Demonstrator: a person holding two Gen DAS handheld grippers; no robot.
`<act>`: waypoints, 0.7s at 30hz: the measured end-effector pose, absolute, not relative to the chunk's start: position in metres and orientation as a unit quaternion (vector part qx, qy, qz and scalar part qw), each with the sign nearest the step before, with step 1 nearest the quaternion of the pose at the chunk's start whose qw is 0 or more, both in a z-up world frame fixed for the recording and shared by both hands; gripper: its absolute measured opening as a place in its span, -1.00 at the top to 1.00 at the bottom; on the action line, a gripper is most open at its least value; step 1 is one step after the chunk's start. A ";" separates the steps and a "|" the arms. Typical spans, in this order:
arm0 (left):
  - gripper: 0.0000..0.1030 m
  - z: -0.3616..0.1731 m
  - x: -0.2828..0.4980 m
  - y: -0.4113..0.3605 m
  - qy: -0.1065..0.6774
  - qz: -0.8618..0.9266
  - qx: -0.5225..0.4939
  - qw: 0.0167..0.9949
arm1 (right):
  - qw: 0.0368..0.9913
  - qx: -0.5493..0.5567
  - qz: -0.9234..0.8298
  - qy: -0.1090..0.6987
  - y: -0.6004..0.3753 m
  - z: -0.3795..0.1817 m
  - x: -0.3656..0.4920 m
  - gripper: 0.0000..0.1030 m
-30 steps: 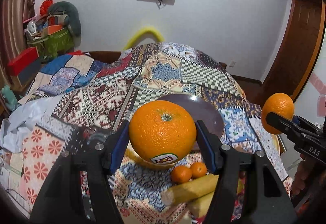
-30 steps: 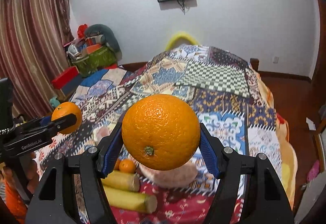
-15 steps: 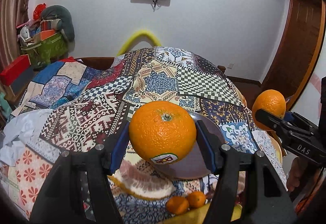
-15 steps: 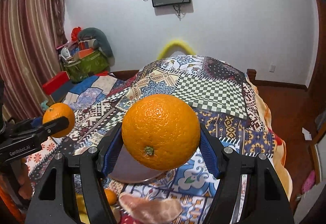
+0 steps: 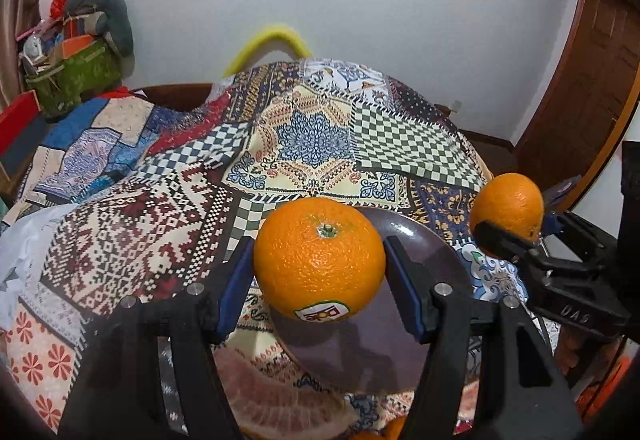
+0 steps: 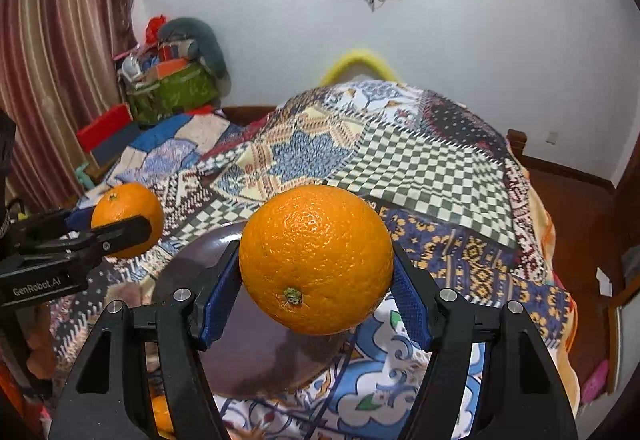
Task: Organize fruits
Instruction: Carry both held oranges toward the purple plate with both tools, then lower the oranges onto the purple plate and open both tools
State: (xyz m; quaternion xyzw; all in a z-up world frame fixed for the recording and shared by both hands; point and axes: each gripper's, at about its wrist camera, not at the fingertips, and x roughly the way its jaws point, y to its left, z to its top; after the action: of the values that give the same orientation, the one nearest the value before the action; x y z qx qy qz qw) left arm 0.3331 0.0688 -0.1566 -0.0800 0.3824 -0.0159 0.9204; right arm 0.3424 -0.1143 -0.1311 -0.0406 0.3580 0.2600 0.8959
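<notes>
As the left wrist view has it now, the left claw (image 5: 320, 268) grips an orange (image 5: 319, 260) with a brand sticker, blue pads pressed to both its sides, stem end up. A half-second back this view showed the dark plate (image 5: 420, 252) mostly ahead of the fruit, with two small oranges and a yellow length at the bottom edge. Now the plate fills the space directly under and behind the orange; the small fruit has nearly slid out of view at the bottom. A pale pink citrus piece (image 5: 272, 396) lies on the patchwork quilt (image 5: 132, 224) just beside the plate's near-left rim. To the right, the right claw (image 5: 508, 236) hangs with its own orange over the plate's far-right edge.

Right wrist view: the right claw (image 6: 316, 292) is clamped on a second orange (image 6: 316, 260), stem end down toward the lens. The plate (image 6: 248, 352), earlier seen partly below the fruit, now spreads wide beneath it and carries its shadow. The left claw (image 6: 132, 226) sits at left with the stickered orange (image 6: 126, 217), over the quilt (image 6: 420, 167) near the plate's left rim.

Reading: both claws have carried forward over the bed until each orange is above or close to the plate. Neither fruit touches it yet. Lowering and letting go looks like the step in hand; round fruit on a shallow plate on soft bedding may roll.
</notes>
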 end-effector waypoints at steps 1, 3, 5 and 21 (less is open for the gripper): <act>-0.23 -0.159 0.338 0.069 0.386 -0.016 -0.079 0.919 | 0.893 -0.043 0.262 0.364 -0.111 -0.135 0.346 -0.30; -0.23 -0.164 0.344 0.070 0.392 -0.017 -0.076 0.917 | 0.886 -0.044 0.268 0.375 -0.107 -0.143 0.353 -0.30; -0.23 -0.170 0.352 0.070 0.401 -0.024 -0.074 0.913 | 0.879 -0.047 0.273 0.389 -0.103 -0.151 0.360 -0.30; -0.23 -0.202 0.389 0.066 0.451 -0.026 -0.037 0.891 | 0.847 -0.102 0.289 0.434 -0.080 -0.181 0.395 -0.30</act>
State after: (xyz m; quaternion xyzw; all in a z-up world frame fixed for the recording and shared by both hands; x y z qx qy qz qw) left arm 0.3893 0.0659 -0.2023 -0.0371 0.4508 -0.0259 0.8915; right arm 0.3954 -0.0798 -0.1811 -0.1020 0.4335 0.2891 0.8474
